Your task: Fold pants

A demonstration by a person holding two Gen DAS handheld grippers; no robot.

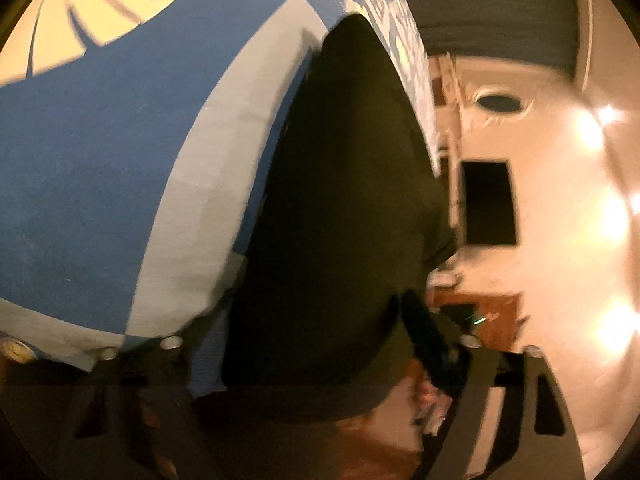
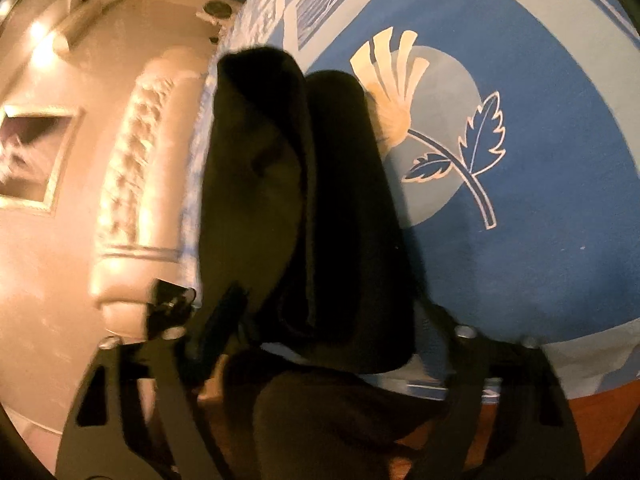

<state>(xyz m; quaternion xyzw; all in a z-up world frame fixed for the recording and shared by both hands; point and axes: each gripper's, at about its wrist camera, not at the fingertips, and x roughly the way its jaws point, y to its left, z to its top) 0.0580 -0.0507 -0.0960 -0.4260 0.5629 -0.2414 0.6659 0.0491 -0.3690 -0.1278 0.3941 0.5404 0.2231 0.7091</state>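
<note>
Black pants [image 1: 340, 200] lie in a long folded strip on a blue bedspread [image 1: 100, 160] with pale bands and a cream fan print. In the left wrist view their near end sits between the jaws of my left gripper [image 1: 320, 344], which is open; a strip of bedspread shows beside the left finger [image 1: 172, 346]. In the right wrist view the pants [image 2: 300, 200] show as thick stacked folds by the bed's left edge. Their near end lies inside my right gripper [image 2: 320, 332], also open, with bedspread [image 2: 520, 260] showing by the right finger [image 2: 464, 334].
The bed's edge runs just beside the pants in both views. Beyond it, the left wrist view has a cream wall with a dark rectangle [image 1: 488, 200] and brown wooden furniture [image 1: 480, 312]. The right wrist view has a cream quilted pillow [image 2: 132, 160] and a framed picture [image 2: 32, 152].
</note>
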